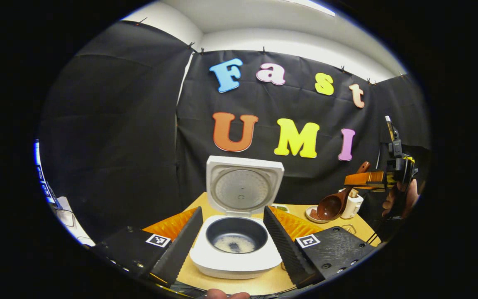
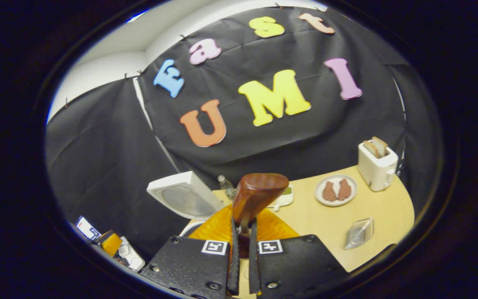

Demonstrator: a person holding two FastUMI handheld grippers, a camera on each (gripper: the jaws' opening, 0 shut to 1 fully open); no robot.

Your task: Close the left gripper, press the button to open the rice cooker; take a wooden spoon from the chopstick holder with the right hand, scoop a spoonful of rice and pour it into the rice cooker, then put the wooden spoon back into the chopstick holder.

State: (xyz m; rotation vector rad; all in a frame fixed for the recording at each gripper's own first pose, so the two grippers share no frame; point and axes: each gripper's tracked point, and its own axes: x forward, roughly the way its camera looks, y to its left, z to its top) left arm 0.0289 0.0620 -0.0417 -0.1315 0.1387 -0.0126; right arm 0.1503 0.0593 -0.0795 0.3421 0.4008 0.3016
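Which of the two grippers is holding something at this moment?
The right gripper: its fingers are clamped on the wooden spoon. The left gripper is open, before the rice cooker.

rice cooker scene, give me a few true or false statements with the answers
1. The rice cooker has its lid closed. False: the lid stands open, and the inner pot holds some rice.
2. The right tool grips the wooden spoon. True.
3. The left tool is clamped on the cooker's lid. False: its fingers are spread apart with nothing between them, in front of the cooker.
4. A plate with two brown pieces sits on the table near the toaster. True.
5. The toaster is empty. False: slices stick out of its top.
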